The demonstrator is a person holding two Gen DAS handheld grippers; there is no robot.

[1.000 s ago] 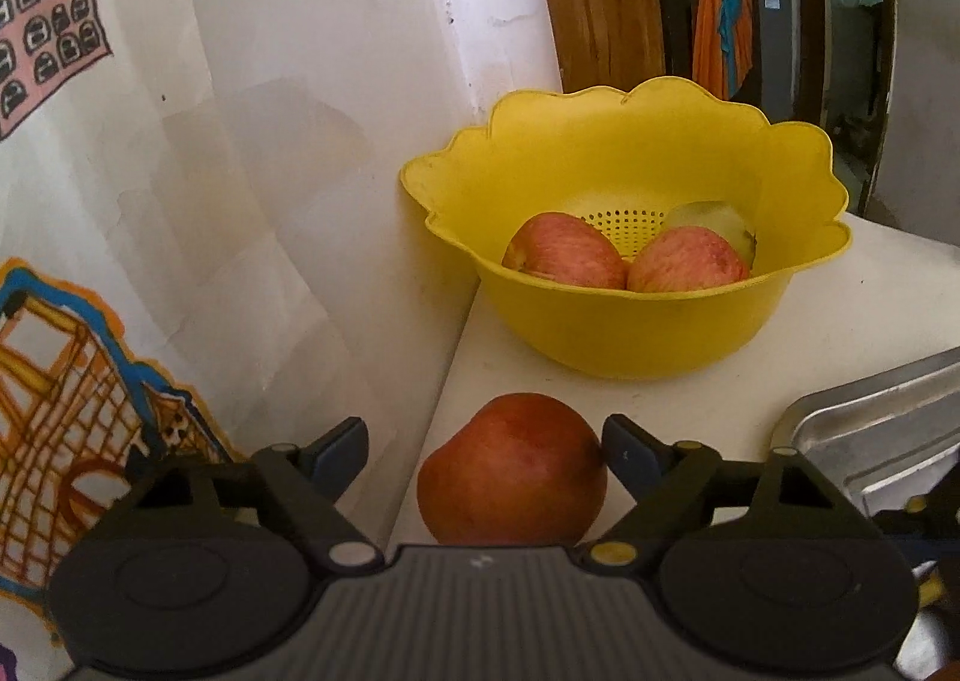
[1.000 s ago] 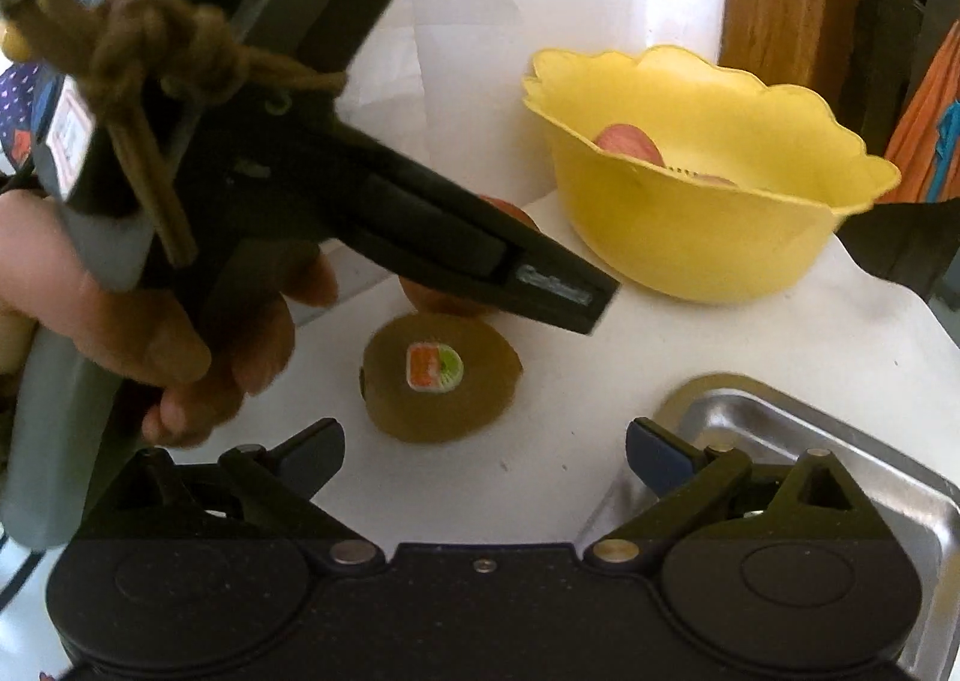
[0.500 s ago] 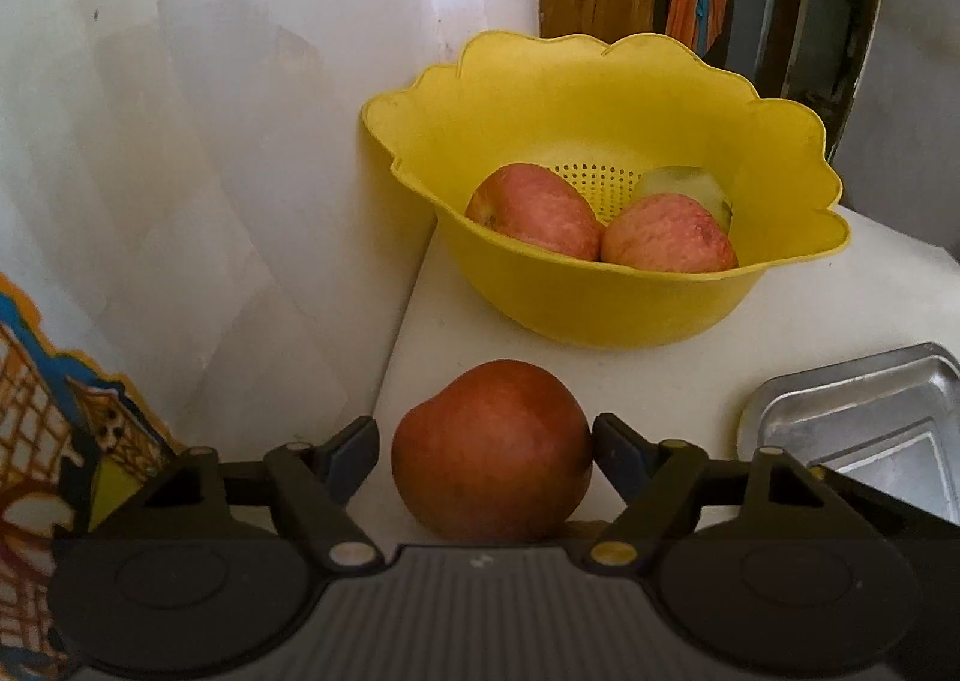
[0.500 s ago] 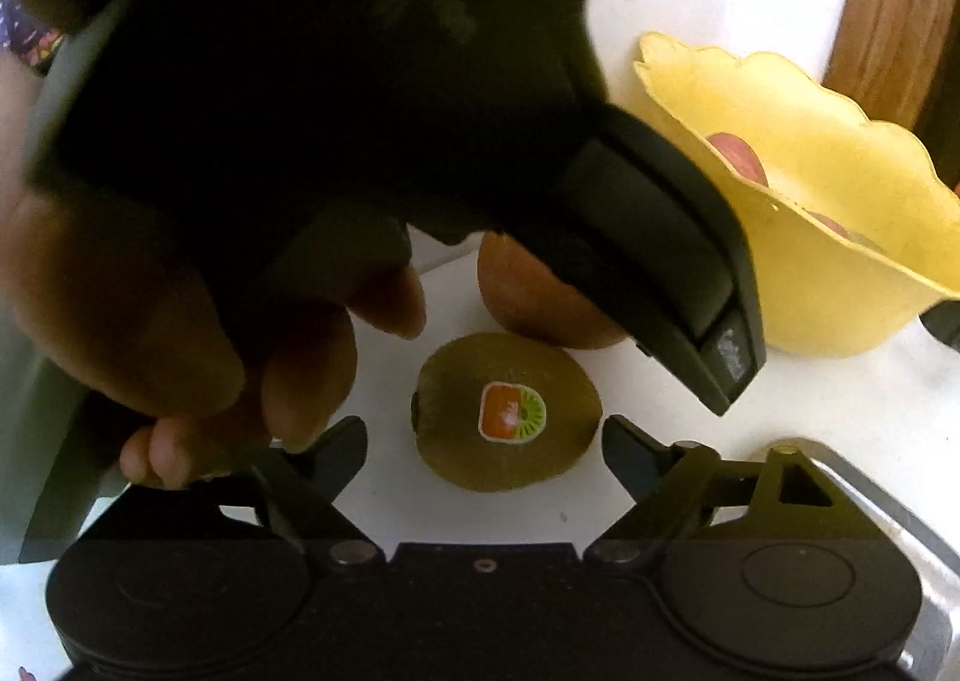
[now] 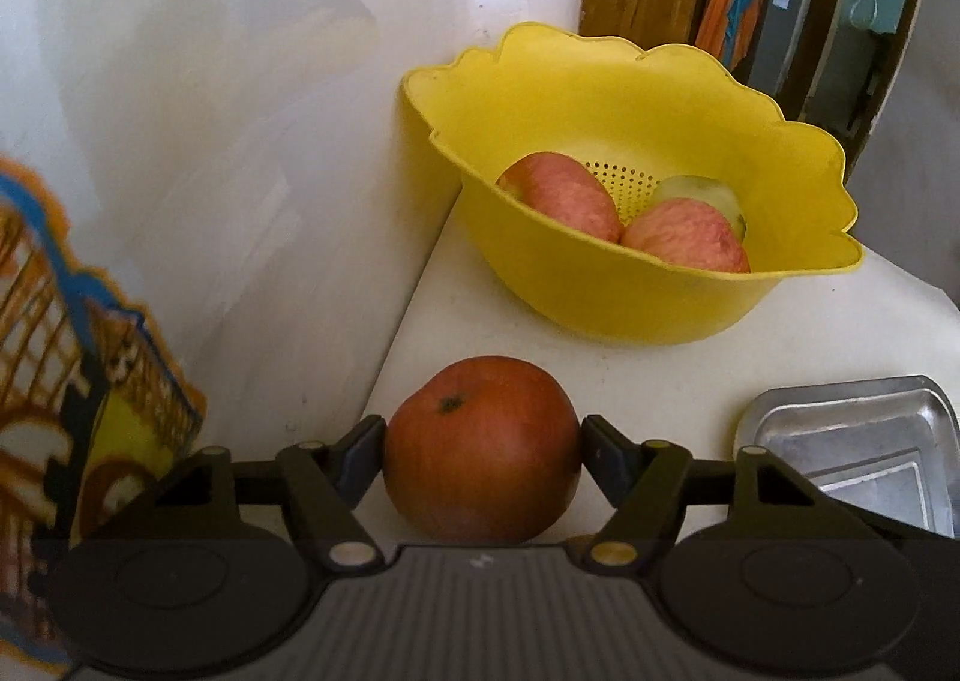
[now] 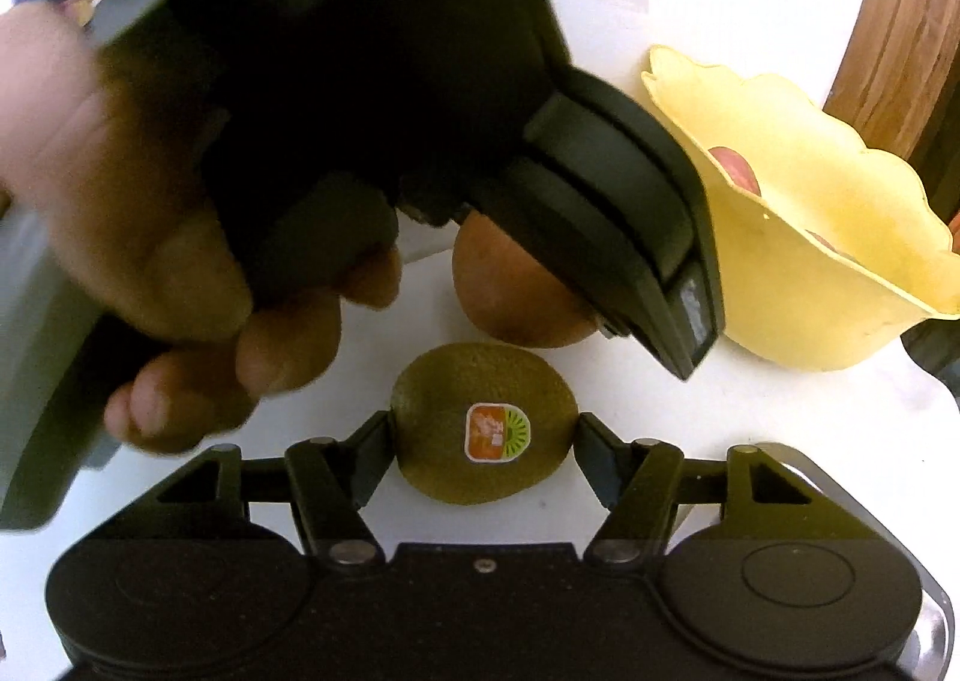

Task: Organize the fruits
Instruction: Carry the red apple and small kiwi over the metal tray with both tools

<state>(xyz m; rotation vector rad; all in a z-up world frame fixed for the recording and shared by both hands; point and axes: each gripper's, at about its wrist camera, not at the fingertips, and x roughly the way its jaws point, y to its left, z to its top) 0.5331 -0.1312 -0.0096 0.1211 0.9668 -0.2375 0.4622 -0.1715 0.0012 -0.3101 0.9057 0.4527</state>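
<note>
A red apple (image 5: 480,444) sits on the white table, and my left gripper (image 5: 482,444) is shut on it, both fingertips touching its sides. A brown kiwi (image 6: 483,429) with an orange-green sticker lies on the table, and my right gripper (image 6: 483,441) is shut on it. A yellow colander bowl (image 5: 636,291) stands behind, holding two red apples (image 5: 564,195) and a pale green fruit (image 5: 699,195). In the right wrist view the bowl (image 6: 810,285) is at the right, and the red apple (image 6: 510,297) shows partly under the left gripper's body (image 6: 600,213).
A metal tray (image 5: 852,441) lies at the right on the table. A white wall (image 5: 240,141) runs along the table's left edge, with a coloured drawing (image 5: 78,381) on it. The person's hand (image 6: 180,261) fills the left of the right wrist view.
Both grippers moved forward and closed: the left on the red apple, the right on the kiwi. The left gripper's body came further over the right wrist view.
</note>
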